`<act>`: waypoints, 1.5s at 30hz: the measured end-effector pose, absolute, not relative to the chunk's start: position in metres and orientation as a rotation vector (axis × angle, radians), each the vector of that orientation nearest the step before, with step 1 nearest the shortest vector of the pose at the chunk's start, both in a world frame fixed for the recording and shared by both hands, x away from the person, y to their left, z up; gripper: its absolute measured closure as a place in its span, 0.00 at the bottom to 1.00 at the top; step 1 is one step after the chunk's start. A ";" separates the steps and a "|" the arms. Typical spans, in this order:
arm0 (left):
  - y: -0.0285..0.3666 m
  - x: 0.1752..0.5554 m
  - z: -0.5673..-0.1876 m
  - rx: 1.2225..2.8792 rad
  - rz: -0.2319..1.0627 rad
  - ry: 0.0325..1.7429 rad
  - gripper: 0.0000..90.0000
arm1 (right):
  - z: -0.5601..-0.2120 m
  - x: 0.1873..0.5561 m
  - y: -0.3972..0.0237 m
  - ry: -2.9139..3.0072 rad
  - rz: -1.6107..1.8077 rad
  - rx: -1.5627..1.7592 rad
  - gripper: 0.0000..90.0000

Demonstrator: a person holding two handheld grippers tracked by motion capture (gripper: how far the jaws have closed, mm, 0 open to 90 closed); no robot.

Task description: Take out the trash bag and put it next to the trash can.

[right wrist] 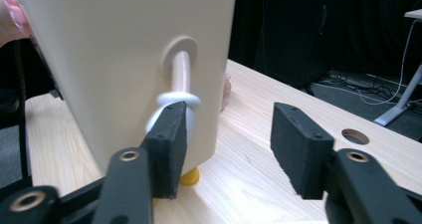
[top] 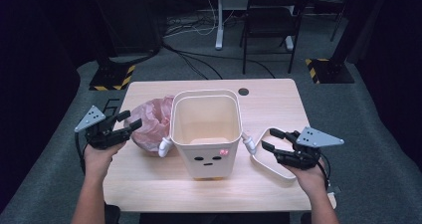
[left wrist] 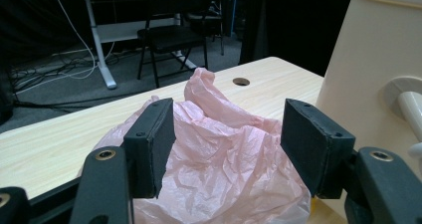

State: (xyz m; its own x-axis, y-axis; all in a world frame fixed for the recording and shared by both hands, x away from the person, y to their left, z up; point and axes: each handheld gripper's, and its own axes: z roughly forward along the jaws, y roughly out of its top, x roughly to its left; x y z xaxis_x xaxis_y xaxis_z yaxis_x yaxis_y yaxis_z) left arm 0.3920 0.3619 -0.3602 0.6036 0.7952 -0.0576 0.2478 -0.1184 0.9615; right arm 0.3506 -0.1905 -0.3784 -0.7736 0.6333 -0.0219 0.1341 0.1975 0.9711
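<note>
A cream bin (top: 205, 134) with a small face on its front stands mid-table, a white peg arm on each side. A crumpled pink plastic bag (top: 152, 124) lies against its left side. My left gripper (top: 132, 119) is open at the bag's left edge. In the left gripper view the bag (left wrist: 224, 154) bulges between and beyond the spread pads, which do not press it. My right gripper (top: 268, 139) is open just right of the bin, above a white ring frame (top: 263, 163) lying flat. In the right gripper view the bin's peg arm (right wrist: 180, 79) sits just behind the left pad (right wrist: 171, 144).
A round cable hole (top: 243, 91) is in the table's far edge. A black folding chair (top: 271, 20) and a white desk leg (top: 219, 20) stand beyond the table, with cables on the grey floor. The bin rests on small yellow feet (right wrist: 190, 176).
</note>
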 end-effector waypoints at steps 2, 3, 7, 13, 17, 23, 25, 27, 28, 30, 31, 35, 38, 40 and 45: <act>0.361 0.392 -0.360 1.672 0.586 0.873 0.42 | -0.386 0.351 -0.194 2.040 1.602 0.728 0.56; 0.361 0.392 -0.360 1.672 0.586 0.872 0.42 | -0.390 0.352 -0.196 2.038 1.594 0.734 0.57; 0.360 0.392 -0.360 1.674 0.586 0.866 0.42 | -0.404 0.354 -0.201 2.042 1.564 0.774 0.59; 0.359 0.392 -0.361 1.679 0.586 0.872 0.42 | -0.416 0.357 -0.200 2.081 1.521 0.766 0.60; 0.358 0.393 -0.361 1.687 0.589 0.870 0.42 | -0.421 0.358 -0.195 2.123 1.501 0.722 0.60; 0.357 0.392 -0.361 1.691 0.588 0.869 0.42 | -0.430 0.358 -0.189 2.186 1.395 0.709 0.63; 0.357 0.392 -0.361 1.691 0.585 0.872 0.42 | -0.432 0.358 -0.188 2.206 1.361 0.699 0.64; 0.356 0.392 -0.361 1.692 0.584 0.872 0.42 | -0.434 0.357 -0.187 2.218 1.344 0.696 0.65; 0.356 0.392 -0.361 1.692 0.584 0.872 0.42 | -0.434 0.356 -0.187 2.222 1.333 0.696 0.65; 0.357 0.393 -0.361 1.691 0.583 0.872 0.42 | -0.434 0.356 -0.187 2.225 1.326 0.695 0.65; 0.357 0.393 -0.362 1.693 0.585 0.871 0.42 | -0.435 0.354 -0.188 2.225 1.333 0.706 0.65; 0.357 0.394 -0.362 1.700 0.584 0.872 0.42 | -0.440 0.348 -0.194 2.250 1.296 0.724 0.65; 0.357 0.394 -0.362 1.700 0.583 0.871 0.42 | -0.444 0.342 -0.200 2.266 1.287 0.756 0.66; 0.356 0.395 -0.362 1.700 0.582 0.869 0.42 | -0.446 0.341 -0.203 2.269 1.284 0.765 0.67; 0.354 0.395 -0.362 1.706 0.578 0.863 0.42 | -0.454 0.345 -0.203 2.291 1.284 0.784 0.67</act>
State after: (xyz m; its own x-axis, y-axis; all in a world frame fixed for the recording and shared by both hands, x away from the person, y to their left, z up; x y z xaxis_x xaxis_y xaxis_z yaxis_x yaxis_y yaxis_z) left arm 0.3955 0.3538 -0.3624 0.6176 0.7853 -0.0445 0.2586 -0.1493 0.9544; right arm 0.3452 -0.2027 -0.4539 -0.7634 0.6422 -0.0686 0.2766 0.4211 0.8638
